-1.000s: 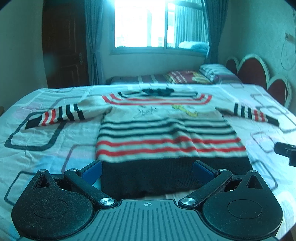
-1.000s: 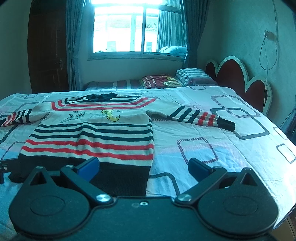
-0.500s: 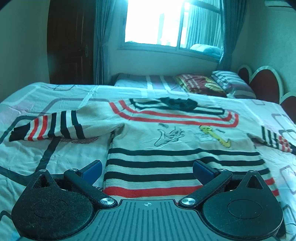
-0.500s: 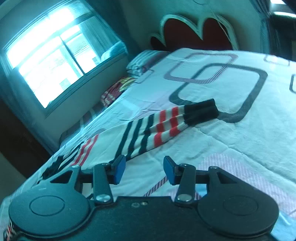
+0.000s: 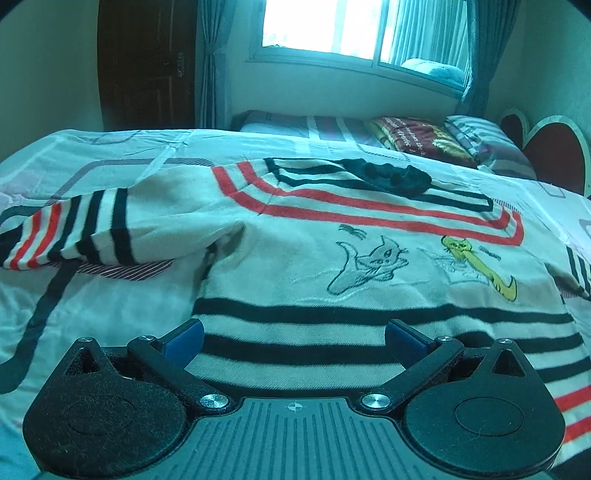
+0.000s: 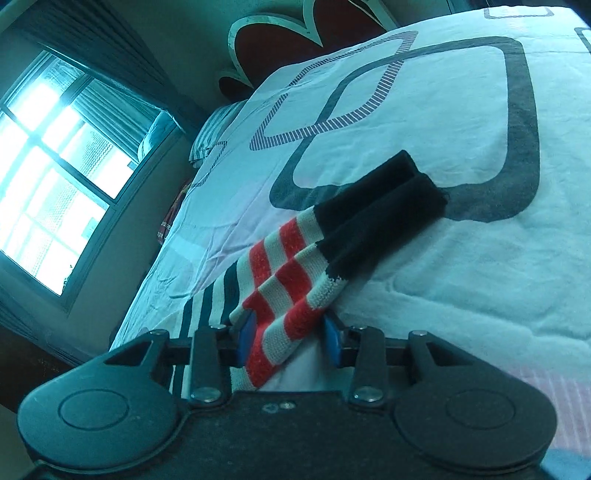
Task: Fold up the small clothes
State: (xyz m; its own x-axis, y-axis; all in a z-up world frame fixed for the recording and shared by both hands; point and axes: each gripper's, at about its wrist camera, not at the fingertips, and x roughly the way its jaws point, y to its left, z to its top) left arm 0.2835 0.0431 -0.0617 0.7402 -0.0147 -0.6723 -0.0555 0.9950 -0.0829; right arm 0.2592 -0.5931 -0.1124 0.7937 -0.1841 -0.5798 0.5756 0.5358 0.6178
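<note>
Bed sheet (image 5: 110,306): white, printed with grey rounded-rectangle outlines, covers the bed. Pillows (image 5: 417,138), one dark red and one striped, lie along its far edge under the window (image 5: 354,26), curtains (image 5: 210,62) at both sides. Dark wooden door (image 5: 147,66) at far left; scalloped red headboard (image 6: 317,26) at the bed's right edge.

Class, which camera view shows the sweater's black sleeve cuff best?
The right wrist view: the black cuff lies large in mid-frame, beyond the right tongs, which straddle the striped sleeve. The left wrist view shows the sweater body and the near ends of the sleeves, with no cuff visible.
</note>
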